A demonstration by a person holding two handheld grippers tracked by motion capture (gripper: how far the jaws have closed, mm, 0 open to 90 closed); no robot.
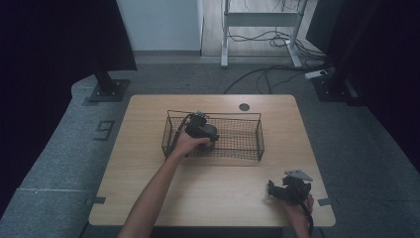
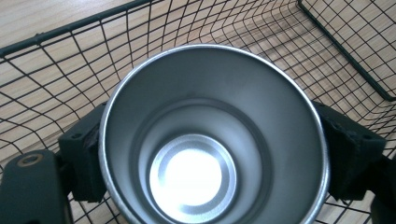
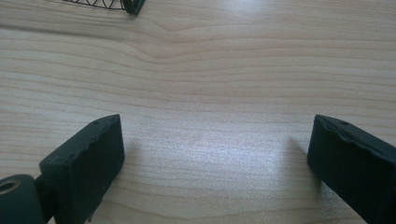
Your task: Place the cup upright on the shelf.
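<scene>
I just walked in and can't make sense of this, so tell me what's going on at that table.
A person works at a wooden table with a claw in each hand. The left claw is down inside a black wire basket, its jaws on either side of a shiny metal cup. The cup looks empty. The right claw sits open over bare tabletop near the front right corner, holding nothing.
</scene>
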